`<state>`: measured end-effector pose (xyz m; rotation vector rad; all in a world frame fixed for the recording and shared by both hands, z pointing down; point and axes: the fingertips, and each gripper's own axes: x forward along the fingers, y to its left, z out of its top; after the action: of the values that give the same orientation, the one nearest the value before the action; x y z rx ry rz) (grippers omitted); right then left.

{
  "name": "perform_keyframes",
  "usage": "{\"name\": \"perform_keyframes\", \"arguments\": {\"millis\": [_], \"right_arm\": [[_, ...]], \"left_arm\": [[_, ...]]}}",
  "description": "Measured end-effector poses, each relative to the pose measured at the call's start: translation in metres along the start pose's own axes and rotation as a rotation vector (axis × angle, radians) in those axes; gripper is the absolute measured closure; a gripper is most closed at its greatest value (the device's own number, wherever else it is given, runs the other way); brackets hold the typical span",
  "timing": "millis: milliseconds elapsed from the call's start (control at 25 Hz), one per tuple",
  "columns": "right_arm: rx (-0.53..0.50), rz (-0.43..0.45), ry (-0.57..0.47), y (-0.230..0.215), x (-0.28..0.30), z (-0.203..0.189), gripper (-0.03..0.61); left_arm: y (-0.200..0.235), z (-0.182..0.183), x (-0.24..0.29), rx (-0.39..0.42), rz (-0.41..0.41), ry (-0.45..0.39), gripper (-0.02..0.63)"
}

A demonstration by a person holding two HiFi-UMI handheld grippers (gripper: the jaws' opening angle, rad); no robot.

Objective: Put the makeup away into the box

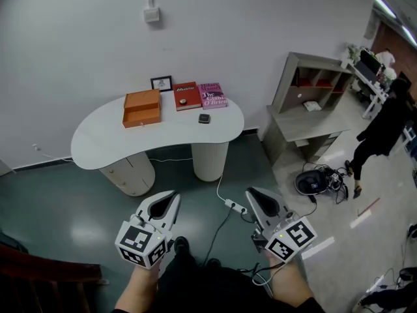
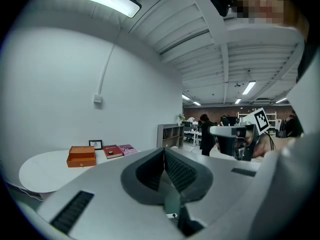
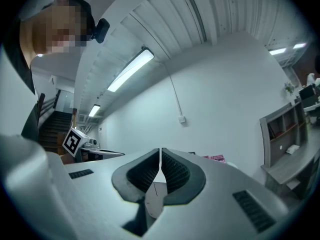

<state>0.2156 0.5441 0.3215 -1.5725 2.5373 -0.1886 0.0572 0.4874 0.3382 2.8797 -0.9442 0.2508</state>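
Note:
An orange box stands shut on the white curved table, well ahead of me. A small dark makeup compact lies to its right near the table's front edge, and a small round item rests on a red book. My left gripper and right gripper hang low over the floor, short of the table, both shut and holding nothing. In the left gripper view the left gripper points toward the orange box. The right gripper has its jaws pressed together.
A pink book and a small picture frame lie at the table's back. A power strip with cables lies on the floor between the grippers. A grey shelf desk stands right; a person walks beyond it.

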Motion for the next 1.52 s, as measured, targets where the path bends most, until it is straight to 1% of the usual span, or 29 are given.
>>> {"name": "perform_keyframes", "arguments": {"millis": [160, 360, 480, 680, 880, 1080, 1320, 1520], "right_arm": [[0.017, 0.013, 0.019, -0.010, 0.014, -0.006, 0.540], [0.033, 0.017, 0.056, -0.022, 0.051, -0.019, 0.540], [0.051, 0.006, 0.076, -0.037, 0.085, -0.023, 0.540], [0.064, 0.004, 0.098, -0.058, 0.161, -0.025, 0.540], [0.063, 0.028, 0.112, -0.054, 0.234, -0.025, 0.540], [0.049, 0.039, 0.117, -0.052, 0.283, -0.021, 0.540], [0.071, 0.032, 0.146, -0.076, 0.315, -0.035, 0.540], [0.080, 0.042, 0.142, -0.120, 0.347, -0.039, 0.540]], "left_arm": [[0.012, 0.000, 0.011, -0.006, 0.010, -0.001, 0.600], [0.051, -0.010, 0.029, -0.042, 0.016, 0.005, 0.600], [0.086, -0.011, 0.043, -0.057, 0.021, 0.013, 0.600], [0.157, -0.004, 0.070, -0.059, 0.033, 0.012, 0.600], [0.224, 0.009, 0.089, -0.063, 0.027, -0.013, 0.600], [0.270, 0.027, 0.101, -0.050, 0.014, -0.030, 0.600], [0.299, 0.018, 0.128, -0.086, 0.011, -0.013, 0.600], [0.318, 0.015, 0.165, -0.083, 0.019, 0.014, 0.600]]}}
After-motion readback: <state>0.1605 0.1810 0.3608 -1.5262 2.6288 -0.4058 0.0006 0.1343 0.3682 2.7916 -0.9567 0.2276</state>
